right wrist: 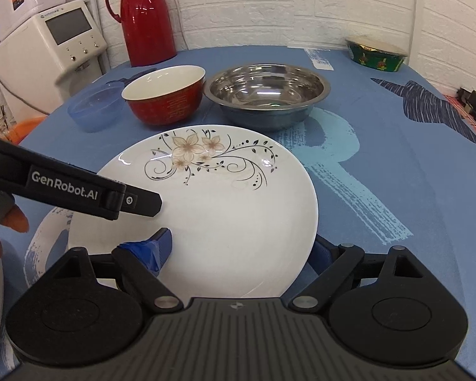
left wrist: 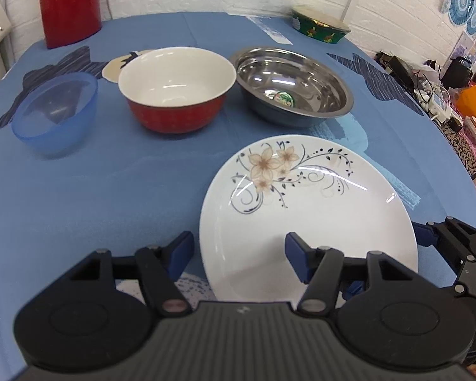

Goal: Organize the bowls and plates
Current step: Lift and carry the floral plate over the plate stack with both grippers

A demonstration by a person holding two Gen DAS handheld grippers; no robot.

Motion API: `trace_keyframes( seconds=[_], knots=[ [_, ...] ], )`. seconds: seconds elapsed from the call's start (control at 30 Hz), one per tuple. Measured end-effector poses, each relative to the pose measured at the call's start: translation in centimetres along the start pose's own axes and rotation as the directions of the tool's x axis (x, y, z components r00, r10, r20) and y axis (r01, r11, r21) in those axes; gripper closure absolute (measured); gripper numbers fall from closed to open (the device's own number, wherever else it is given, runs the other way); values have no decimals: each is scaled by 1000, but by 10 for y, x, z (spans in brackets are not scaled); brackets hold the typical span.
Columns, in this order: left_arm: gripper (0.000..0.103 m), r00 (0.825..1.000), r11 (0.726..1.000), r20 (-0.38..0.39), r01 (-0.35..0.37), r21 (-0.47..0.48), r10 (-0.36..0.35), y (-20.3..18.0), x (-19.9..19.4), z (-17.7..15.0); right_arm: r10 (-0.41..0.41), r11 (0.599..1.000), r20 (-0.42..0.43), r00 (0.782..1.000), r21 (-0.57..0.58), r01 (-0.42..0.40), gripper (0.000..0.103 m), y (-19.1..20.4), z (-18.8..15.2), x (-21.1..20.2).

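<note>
The floral plate [right wrist: 225, 209] lies at the surface's near edge, with three bowls in a row behind it. Both left tongs [left wrist: 239, 255] and right tongs [right wrist: 241, 250] are spread, straddling its rim. Seemingly a grasp comes next: close, then lift level.

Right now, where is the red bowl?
The red bowl stands mid-table in the back row, between the blue plastic bowl on its left and the steel bowl on its right.
</note>
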State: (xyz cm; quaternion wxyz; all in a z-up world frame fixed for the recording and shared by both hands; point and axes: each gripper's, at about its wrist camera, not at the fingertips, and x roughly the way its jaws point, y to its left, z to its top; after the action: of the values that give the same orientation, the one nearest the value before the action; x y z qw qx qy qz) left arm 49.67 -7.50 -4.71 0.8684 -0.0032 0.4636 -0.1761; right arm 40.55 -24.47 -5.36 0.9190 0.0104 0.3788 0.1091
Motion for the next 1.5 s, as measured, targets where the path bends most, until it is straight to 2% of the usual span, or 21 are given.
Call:
trace_keyframes(
  seconds=[0.03,0.13,0.2,0.27,0.47,0.63,0.77,1.03,1.17,1.27,1.4,1.5],
  knots=[
    [43,1000,1000,0,-2,0,2,1,0,0,0,1000,-2,1000,0,0,27,1,0,0],
    [58,1000,1000,5,-27,9,26,-1,-1,1,-14,1000,3,1000,-1,14,31,4,0,0],
    [67,1000,1000,1,-20,5,20,0,-2,1,-22,1000,9,1000,11,22,36,3,-1,-2],
    [74,1000,1000,-5,-7,-15,7,4,-5,0,-19,1000,9,1000,12,19,37,6,-3,-5],
    [74,1000,1000,8,-6,-22,6,8,-30,-7,-17,1000,50,999,4,17,37,26,-4,-31],
    [74,998,1000,55,-6,-29,8,14,-80,-16,17,1000,114,993,-11,-16,37,51,-1,-68],
    [74,996,998,88,-4,-70,10,34,-126,-38,75,996,149,986,-60,-67,36,89,-8,-94],
    [74,980,979,119,-143,-144,161,86,-192,-110,236,967,107,966,-121,-223,35,166,-36,-98],
    [74,978,965,99,-162,-207,186,115,-204,-147,281,954,63,958,-128,-271,35,193,-51,-92],
    [74,979,958,78,-163,-237,186,127,-202,-170,278,954,33,960,-124,-273,35,204,-62,-87],
    [74,985,956,66,-140,-257,162,134,-192,-187,262,960,22,965,-112,-258,35,207,-70,-83],
    [74,983,960,92,-134,-245,161,134,-189,-192,267,960,41,963,-104,-261,35,205,-72,-84]
  ],
)
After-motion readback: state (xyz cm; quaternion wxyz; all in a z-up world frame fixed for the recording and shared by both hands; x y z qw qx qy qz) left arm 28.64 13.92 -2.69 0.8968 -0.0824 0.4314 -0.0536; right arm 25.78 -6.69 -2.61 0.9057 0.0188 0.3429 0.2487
